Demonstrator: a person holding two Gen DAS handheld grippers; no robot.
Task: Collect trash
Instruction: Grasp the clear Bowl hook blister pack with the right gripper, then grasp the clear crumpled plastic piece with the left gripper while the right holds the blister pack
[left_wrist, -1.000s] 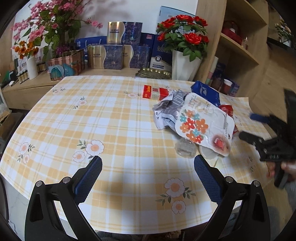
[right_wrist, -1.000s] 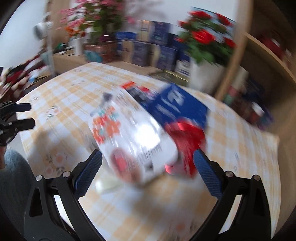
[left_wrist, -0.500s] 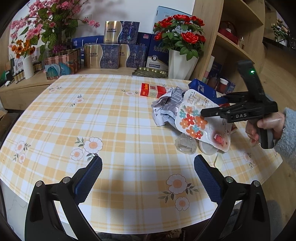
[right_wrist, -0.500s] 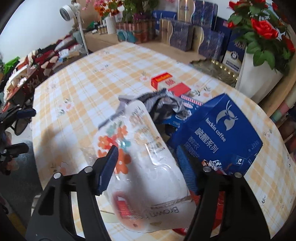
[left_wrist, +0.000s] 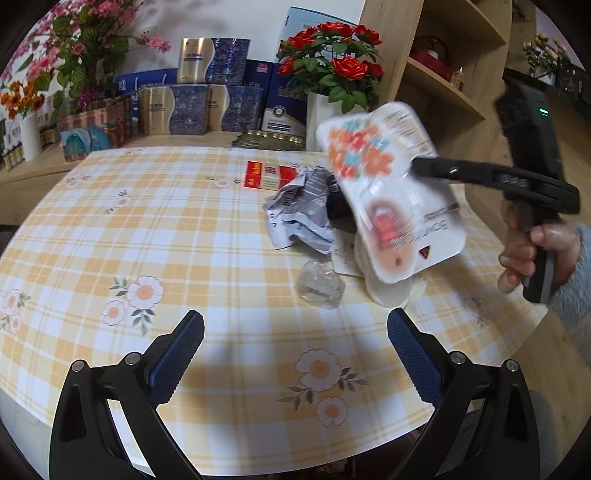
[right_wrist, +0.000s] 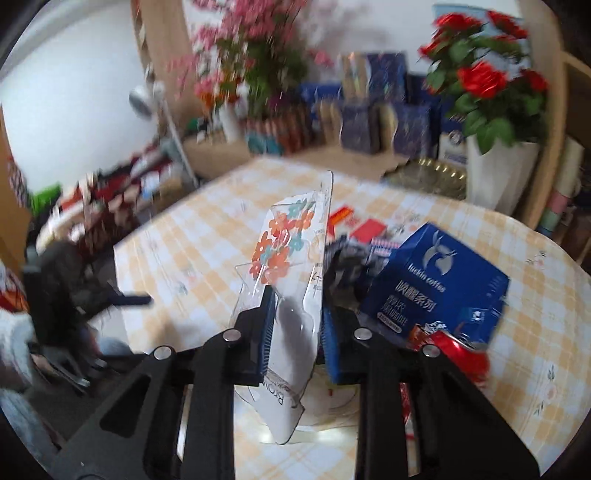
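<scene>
flowered blister pack (right_wrist: 284, 266) pinched by right gripper (right_wrist: 295, 325), clear of checked tablecloth (left_wrist: 184, 236).

jaws just closing, now narrow, blue pads (right_wrist: 266, 328) pressed on both faces of thin plastic pack, held edge-on above remaining litter: crumpled grey paper (left_wrist: 303, 206), blue coffee box (right_wrist: 436, 280), crushed red can (right_wrist: 458, 354), clear plastic wad (left_wrist: 319, 284), red carton (left_wrist: 269, 175). risk judged from here: stiff, slick pack gripped near one end only, likely to pivot or slip out on a fast swing, or to clip the pile and scatter it. left gripper (left_wrist: 295, 332) wide open, empty, low over near table edge, touching nothing.
</scene>
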